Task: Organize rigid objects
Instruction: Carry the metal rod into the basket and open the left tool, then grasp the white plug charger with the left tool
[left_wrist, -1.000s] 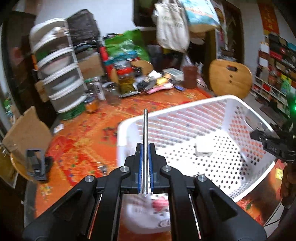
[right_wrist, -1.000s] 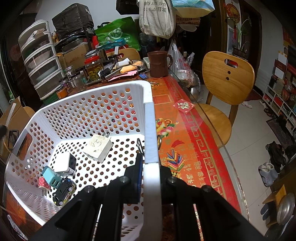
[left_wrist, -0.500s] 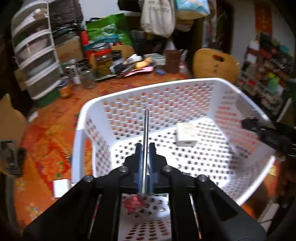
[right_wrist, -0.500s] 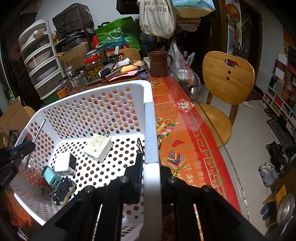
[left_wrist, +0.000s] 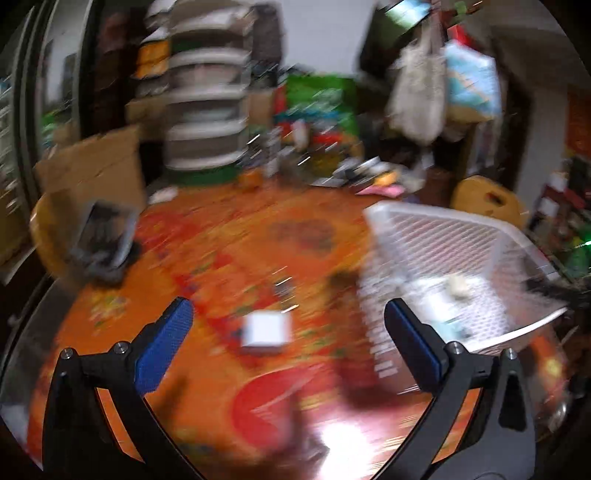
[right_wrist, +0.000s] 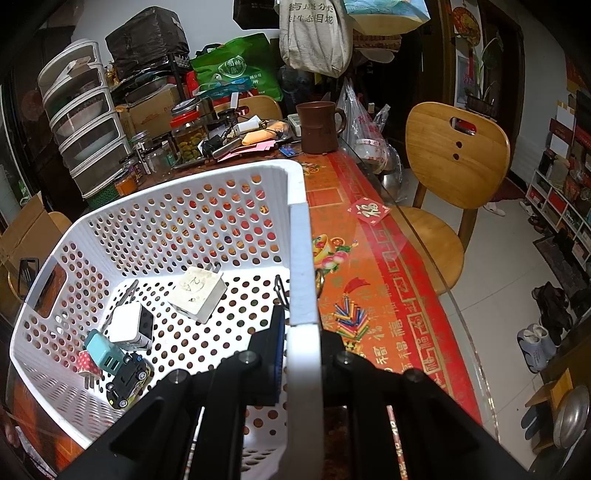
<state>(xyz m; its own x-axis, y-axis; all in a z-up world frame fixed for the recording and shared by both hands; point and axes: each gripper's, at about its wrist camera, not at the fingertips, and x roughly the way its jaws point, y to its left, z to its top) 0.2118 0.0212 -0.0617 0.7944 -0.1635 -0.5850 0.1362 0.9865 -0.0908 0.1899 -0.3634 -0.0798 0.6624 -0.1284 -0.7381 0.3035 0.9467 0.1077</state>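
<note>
The left wrist view is heavily motion-blurred. The left claw (left_wrist: 288, 332) is spread wide and grasps nothing, its blue-padded fingers (left_wrist: 162, 347) hanging above a counter (left_wrist: 221, 240) covered in an orange and red cloth. Between the fingers, on the cloth, lies a small white block (left_wrist: 266, 331). To its right stands the white perforated basket (left_wrist: 436, 229); its contents are smeared past recognition here. At the counter's far edge, blurred clutter and a stack of drawers (left_wrist: 205, 107) crowd the back.

The right wrist view is sharp. The right claw (right_wrist: 303, 354) is clenched on the basket's near rim (right_wrist: 301, 266), one finger inside the wall and one outside. Inside the basket lie a white charger (right_wrist: 199, 291) with its prongs showing, a white cube adapter (right_wrist: 130, 325), a teal plug (right_wrist: 103, 352), a black toy car (right_wrist: 127, 380), and a thin metal rod (right_wrist: 123, 301) leaning beside the cube. Behind the basket stand a brown mug (right_wrist: 318, 127) and a glass jar (right_wrist: 188, 133) among loose clutter. A wooden chair (right_wrist: 454, 155) stands just beside the counter's right edge.
</note>
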